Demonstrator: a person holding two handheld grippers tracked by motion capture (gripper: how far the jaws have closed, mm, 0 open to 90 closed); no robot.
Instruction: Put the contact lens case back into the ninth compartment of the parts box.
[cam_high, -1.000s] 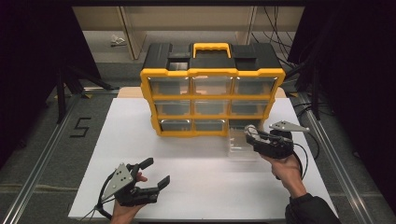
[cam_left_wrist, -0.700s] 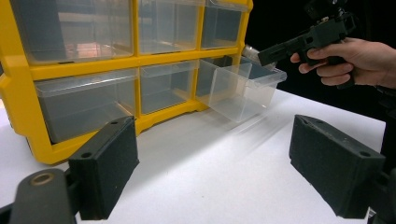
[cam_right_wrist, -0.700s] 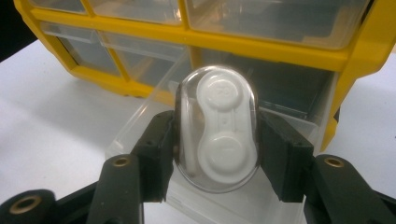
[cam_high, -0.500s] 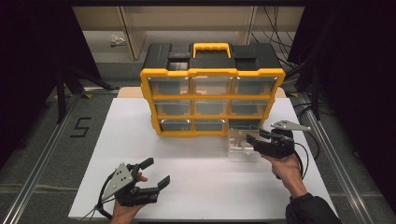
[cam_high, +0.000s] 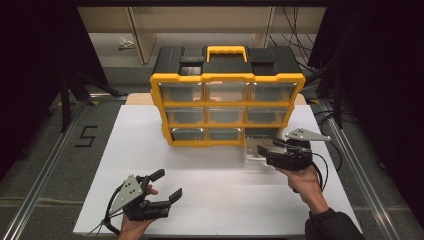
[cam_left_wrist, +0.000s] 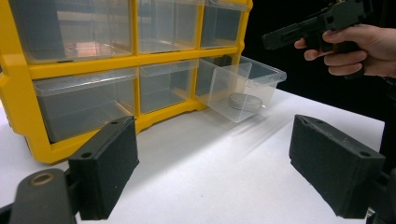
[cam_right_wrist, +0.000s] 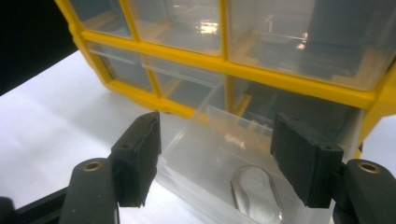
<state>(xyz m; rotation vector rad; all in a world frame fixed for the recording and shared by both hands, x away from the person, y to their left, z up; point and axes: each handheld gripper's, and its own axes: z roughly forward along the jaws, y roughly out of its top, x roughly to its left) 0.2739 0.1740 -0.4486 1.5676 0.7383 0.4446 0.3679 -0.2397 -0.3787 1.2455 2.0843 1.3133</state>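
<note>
A yellow and black organizer (cam_high: 225, 100) with clear drawers stands at the table's middle. Its bottom right drawer (cam_high: 252, 156) is pulled out, and a flat grey oval piece (cam_left_wrist: 245, 100) lies inside it. My right gripper (cam_high: 261, 150) hovers open just over that drawer. In the right gripper view the jaws (cam_right_wrist: 215, 158) stand wide apart above the drawer (cam_right_wrist: 196, 154) and the oval piece (cam_right_wrist: 257, 196). My left gripper (cam_high: 165, 186) rests open near the front left of the table, well apart from the organizer (cam_left_wrist: 70, 70), with nothing between its pads (cam_left_wrist: 107, 163).
A white sheet (cam_high: 215, 200) covers the table, with bare room in front of the organizer. Metal rails (cam_high: 45, 165) run along both sides. A hand holding the right gripper (cam_left_wrist: 299, 30) shows at the top right of the left gripper view.
The right gripper has dipped slightly over the pulled-out drawer. The left gripper has stayed where it was.
</note>
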